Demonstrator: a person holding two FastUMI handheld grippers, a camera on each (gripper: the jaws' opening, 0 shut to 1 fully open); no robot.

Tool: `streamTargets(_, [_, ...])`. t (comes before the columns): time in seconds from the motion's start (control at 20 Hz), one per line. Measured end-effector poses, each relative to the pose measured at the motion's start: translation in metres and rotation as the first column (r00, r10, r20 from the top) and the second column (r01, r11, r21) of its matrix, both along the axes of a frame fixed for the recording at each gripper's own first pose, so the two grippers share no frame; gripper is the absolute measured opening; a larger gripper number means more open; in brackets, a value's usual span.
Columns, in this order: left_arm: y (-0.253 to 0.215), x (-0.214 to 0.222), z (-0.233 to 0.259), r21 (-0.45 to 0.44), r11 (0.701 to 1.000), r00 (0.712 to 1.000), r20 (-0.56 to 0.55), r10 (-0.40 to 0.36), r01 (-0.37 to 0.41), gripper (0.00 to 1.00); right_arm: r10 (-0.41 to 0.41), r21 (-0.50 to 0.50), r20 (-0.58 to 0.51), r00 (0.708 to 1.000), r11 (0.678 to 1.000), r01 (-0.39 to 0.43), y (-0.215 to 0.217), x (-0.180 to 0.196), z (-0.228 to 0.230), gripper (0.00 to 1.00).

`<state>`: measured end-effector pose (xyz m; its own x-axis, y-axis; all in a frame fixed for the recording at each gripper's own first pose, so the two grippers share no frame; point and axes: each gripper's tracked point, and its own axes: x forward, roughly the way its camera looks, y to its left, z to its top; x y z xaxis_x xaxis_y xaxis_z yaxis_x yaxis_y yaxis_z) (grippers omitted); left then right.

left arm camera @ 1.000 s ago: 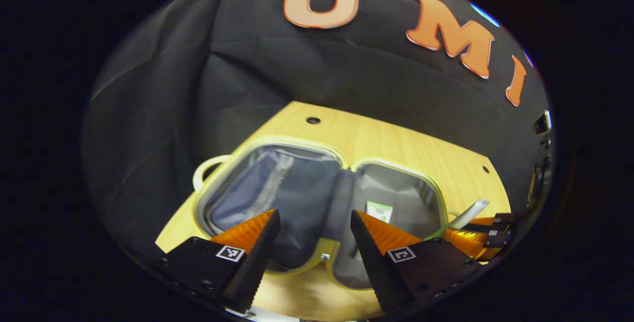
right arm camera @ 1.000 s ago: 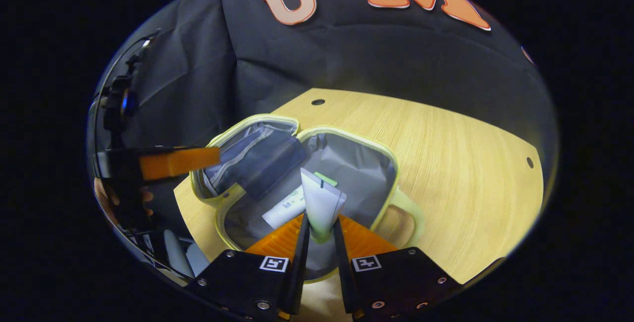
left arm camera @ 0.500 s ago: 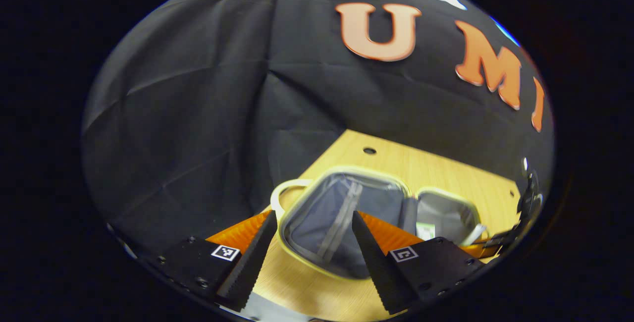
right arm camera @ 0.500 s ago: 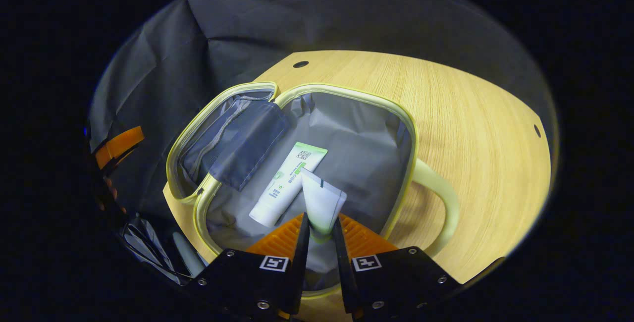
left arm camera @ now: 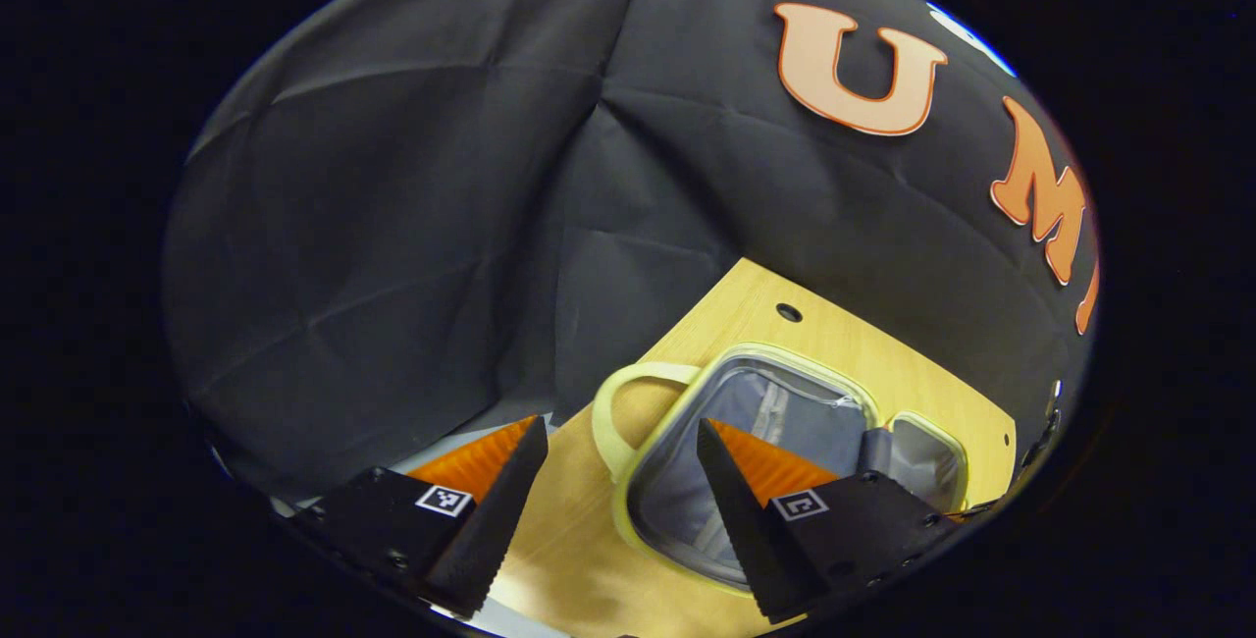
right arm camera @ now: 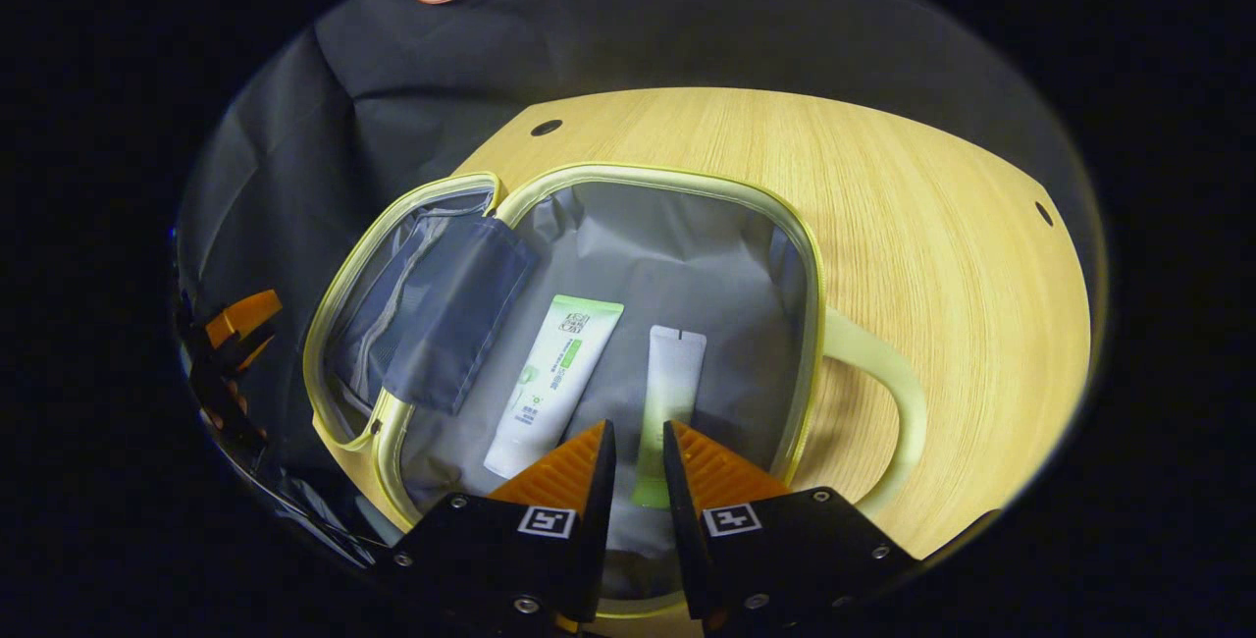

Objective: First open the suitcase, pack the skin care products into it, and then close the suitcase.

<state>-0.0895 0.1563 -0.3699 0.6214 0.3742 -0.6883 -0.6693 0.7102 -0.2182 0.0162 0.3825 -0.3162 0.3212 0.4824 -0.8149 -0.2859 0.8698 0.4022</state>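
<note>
The suitcase (right arm camera: 810,255) lies open on the wooden table, with a pale yellow-green rim and grey lining. In its right half a large white-and-green tube (right arm camera: 554,378) lies flat. A smaller tube (right arm camera: 672,383) lies beside it. My right gripper (right arm camera: 638,427) hangs low over that half with its fingers a narrow gap apart. The small tube's lower end shows through the gap, and I cannot tell if both fingers press it. My left gripper (left arm camera: 620,422) is open and holds nothing, over the table by the case's left handle (left arm camera: 608,402).
The left half of the case has a zipped mesh pocket (right arm camera: 432,314). A second handle (right arm camera: 888,393) sticks out on the right. The table (right arm camera: 932,226) has small holes (right arm camera: 546,128) near its back edge. The left gripper (right arm camera: 240,319) and a hand show at the left edge.
The right gripper has come down closer to the case. The small tube went from standing up between its fingers to lying beside the large tube. The left gripper swung left toward the handle.
</note>
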Motion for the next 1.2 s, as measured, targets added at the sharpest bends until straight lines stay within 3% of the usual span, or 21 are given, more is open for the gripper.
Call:
streamTargets(0.25, [0.026,0.013,-0.041,-0.05,0.997,0.996,-0.056,-0.064,0.061,0.95,-0.078,0.038,0.057,0.995,0.996,0.076,-0.014,0.006,0.036,0.46])
streamTargets(0.3, [0.029,0.016,-0.047,-0.063,0.995,0.995,-0.059,-0.076,0.072,1.0,-0.09,0.044,0.068,0.994,0.995,0.087,-0.019,0.007,0.043,0.48])
streamTargets(0.45, [0.031,0.029,-0.07,-0.129,0.986,0.99,-0.083,-0.117,0.106,0.9,-0.13,0.047,0.134,0.982,0.991,0.124,-0.039,0.011,0.064,0.5])
streamTargets(0.5, [0.035,0.03,-0.081,-0.138,0.984,0.985,-0.116,-0.125,0.109,0.93,-0.139,0.046,0.154,0.978,0.99,0.134,-0.046,0.011,0.07,0.53])
streamTargets(0.55, [0.037,0.036,-0.09,-0.142,0.983,0.982,-0.128,-0.137,0.119,0.87,-0.147,0.043,0.169,0.975,0.989,0.142,-0.053,0.009,0.076,0.48])
streamTargets(0.6, [0.036,0.041,-0.098,-0.155,0.979,0.98,-0.132,-0.151,0.131,0.87,-0.153,0.043,0.182,0.971,0.988,0.148,-0.059,0.007,0.082,0.58])
streamTargets(0.7, [0.039,0.047,-0.105,-0.202,0.965,0.971,-0.138,-0.194,0.165,0.71,-0.169,0.039,0.209,0.963,0.986,0.164,-0.073,0.004,0.093,0.61])
streamTargets(0.8, [0.038,0.053,-0.116,-0.229,0.954,0.963,-0.139,-0.231,0.196,0.68,-0.192,0.039,0.234,0.953,0.981,0.188,-0.087,0.002,0.104,0.63])
streamTargets(0.95, [0.03,0.06,-0.114,-0.243,0.947,0.961,-0.127,-0.245,0.209,0.2,-0.204,0.038,0.278,0.939,0.979,0.201,-0.103,-0.001,0.118,0.65])
streamTargets(1.0, [0.032,0.064,-0.109,-0.213,0.953,0.961,-0.123,-0.246,0.217,0.2,-0.201,0.028,0.298,0.933,0.979,0.202,-0.109,-0.001,0.121,0.66])
streamTargets(1.05, [0.034,0.065,-0.098,-0.193,0.958,0.967,-0.106,-0.233,0.21,0.11,-0.193,0.017,0.32,0.927,0.98,0.198,-0.114,-0.001,0.124,0.66])
streamTargets(1.15, [0.034,0.067,-0.085,-0.121,0.963,0.963,-0.093,-0.254,0.242,0.1,-0.177,-0.01,0.363,0.915,0.981,0.194,-0.122,0.001,0.128,0.67])
streamTargets(1.2, [0.034,0.067,-0.077,-0.088,0.962,0.958,-0.102,-0.267,0.259,0.1,-0.17,-0.013,0.385,0.907,0.982,0.19,-0.122,0.004,0.13,0.62])
